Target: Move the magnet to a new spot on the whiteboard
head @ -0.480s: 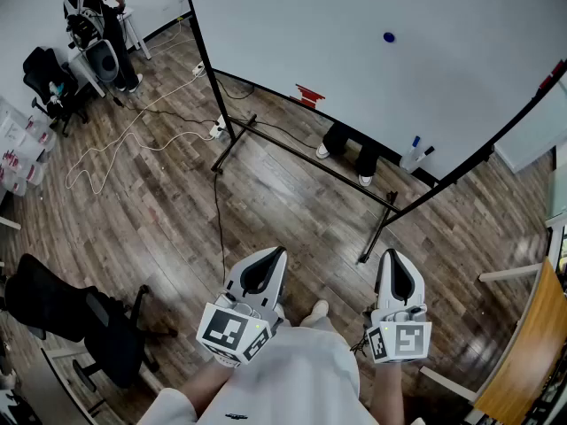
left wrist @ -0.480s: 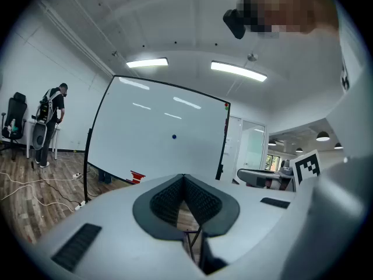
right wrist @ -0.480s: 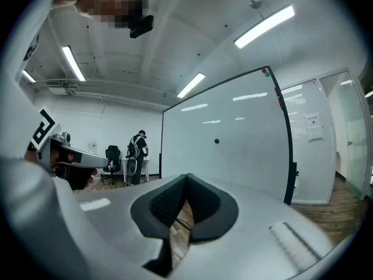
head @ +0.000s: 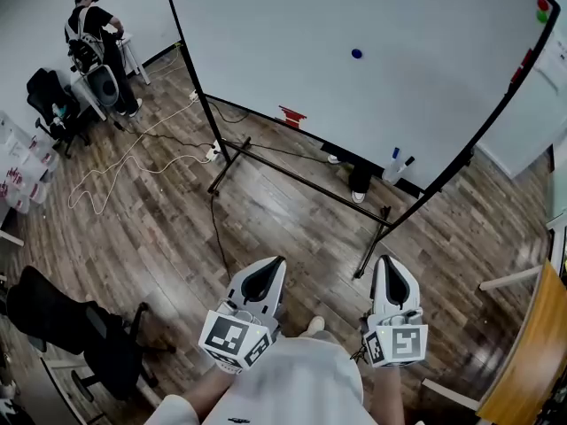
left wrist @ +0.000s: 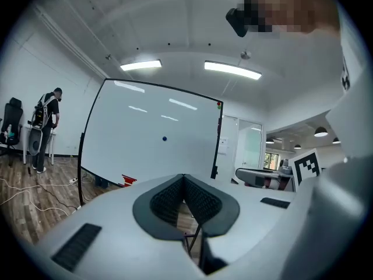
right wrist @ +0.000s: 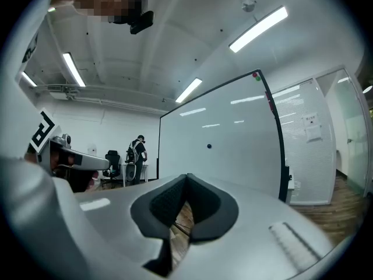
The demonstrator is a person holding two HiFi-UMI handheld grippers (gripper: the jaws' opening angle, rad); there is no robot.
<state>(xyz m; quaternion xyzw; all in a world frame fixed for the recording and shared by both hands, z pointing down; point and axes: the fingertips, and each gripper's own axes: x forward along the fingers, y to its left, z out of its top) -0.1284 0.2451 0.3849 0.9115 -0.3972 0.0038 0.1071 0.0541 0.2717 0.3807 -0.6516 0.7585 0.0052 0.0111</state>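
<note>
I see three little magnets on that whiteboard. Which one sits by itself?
The blue magnet, alone on the open middle of the whiteboard. The red magnet and green magnet sit paired in its upper right corner.

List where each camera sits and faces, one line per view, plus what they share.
Head view: on the person's head, aimed steeply down at floor and whiteboard; shows left gripper, right gripper, torso.
Left gripper view: on that gripper, past its shut jaws toward the whiteboard.
Right gripper view: on that gripper, past its shut jaws toward the whiteboard.
Shared: all show the blue magnet.
</note>
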